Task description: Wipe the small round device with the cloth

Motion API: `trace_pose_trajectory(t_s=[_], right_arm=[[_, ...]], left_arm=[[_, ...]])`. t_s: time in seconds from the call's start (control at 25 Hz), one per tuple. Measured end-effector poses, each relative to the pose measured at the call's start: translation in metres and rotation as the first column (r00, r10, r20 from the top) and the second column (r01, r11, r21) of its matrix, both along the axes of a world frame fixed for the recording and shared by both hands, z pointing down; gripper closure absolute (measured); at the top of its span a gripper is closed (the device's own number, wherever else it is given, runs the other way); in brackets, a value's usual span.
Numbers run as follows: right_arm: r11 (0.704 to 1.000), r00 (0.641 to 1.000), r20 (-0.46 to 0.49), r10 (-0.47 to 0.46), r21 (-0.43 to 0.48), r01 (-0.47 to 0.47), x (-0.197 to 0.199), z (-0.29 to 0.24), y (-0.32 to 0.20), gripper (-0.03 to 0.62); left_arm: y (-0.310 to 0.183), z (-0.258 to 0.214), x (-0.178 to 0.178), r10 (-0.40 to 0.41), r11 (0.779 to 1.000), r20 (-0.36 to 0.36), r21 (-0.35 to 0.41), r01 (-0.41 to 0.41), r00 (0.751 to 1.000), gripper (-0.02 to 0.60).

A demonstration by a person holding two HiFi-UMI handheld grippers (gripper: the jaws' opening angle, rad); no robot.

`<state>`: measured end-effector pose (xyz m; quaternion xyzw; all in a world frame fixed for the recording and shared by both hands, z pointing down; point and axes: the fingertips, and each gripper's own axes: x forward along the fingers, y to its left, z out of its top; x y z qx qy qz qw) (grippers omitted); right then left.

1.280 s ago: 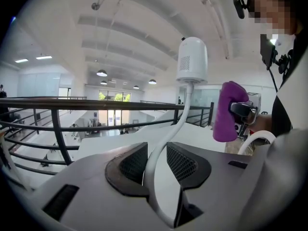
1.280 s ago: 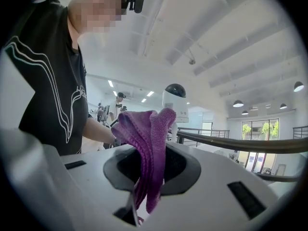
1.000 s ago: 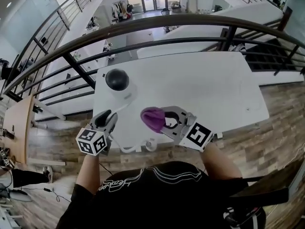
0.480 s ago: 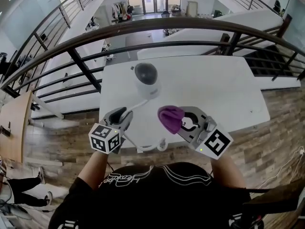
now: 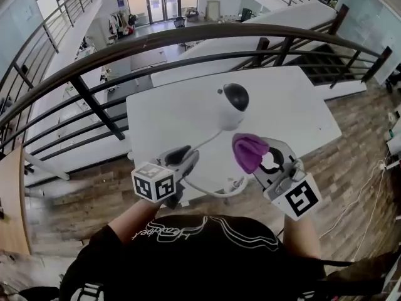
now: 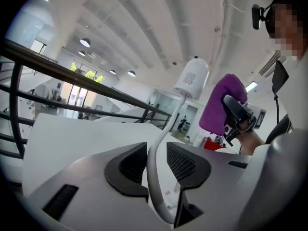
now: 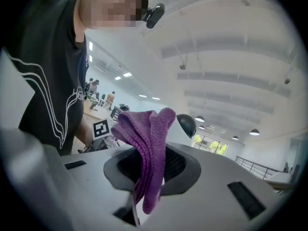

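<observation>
The small round device (image 5: 230, 107), white with a black dome, hangs in the air above the white table (image 5: 164, 115) on its stiff white cable (image 5: 202, 144). My left gripper (image 5: 183, 157) is shut on that cable, which runs between the jaws in the left gripper view (image 6: 155, 154). The device (image 6: 191, 78) shows high up there. My right gripper (image 5: 258, 157) is shut on a bunched purple cloth (image 5: 249, 152), just below and right of the device. In the right gripper view the cloth (image 7: 149, 143) fills the jaws (image 7: 149, 165), with the black dome (image 7: 186, 124) close behind it.
A dark metal railing (image 5: 94, 64) curves along the table's far side, with a drop to a lower floor beyond. The cable's slack (image 5: 216, 192) loops past the table's near edge by the person's black shirt. Wooden floor lies to the right.
The device has risen off the table and swung right, toward the cloth. Both grippers moved right with it; the cloth stays in the right gripper.
</observation>
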<state>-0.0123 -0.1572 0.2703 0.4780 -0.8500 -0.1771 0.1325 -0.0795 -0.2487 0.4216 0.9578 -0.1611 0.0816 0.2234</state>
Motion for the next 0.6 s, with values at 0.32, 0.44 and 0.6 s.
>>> trace_pose_trajectory(t_s=[0.32,0.44,0.6], right_arm=[[0.97,0.968,-0.095,0.233,0.094,-0.224,-0.042,-0.026,-0.002,0.533],[0.944,0.934,-0.156,0.321,0.137,-0.301,-0.053,-0.043,-0.005,0.533],[0.896,0.886,-0.168,0.433,0.186,-0.403,-0.055,-0.068,-0.013,0.533]], left_arm=[[0.002,0.007,0.0,0.17,0.985,-0.024,-0.03,-0.171,0.985,0.453],[0.004,0.005,0.002,0.215,0.976,-0.023,-0.034,-0.215,0.976,0.453],[0.006,0.003,0.004,0.266,0.964,-0.012,-0.011,-0.266,0.964,0.453]])
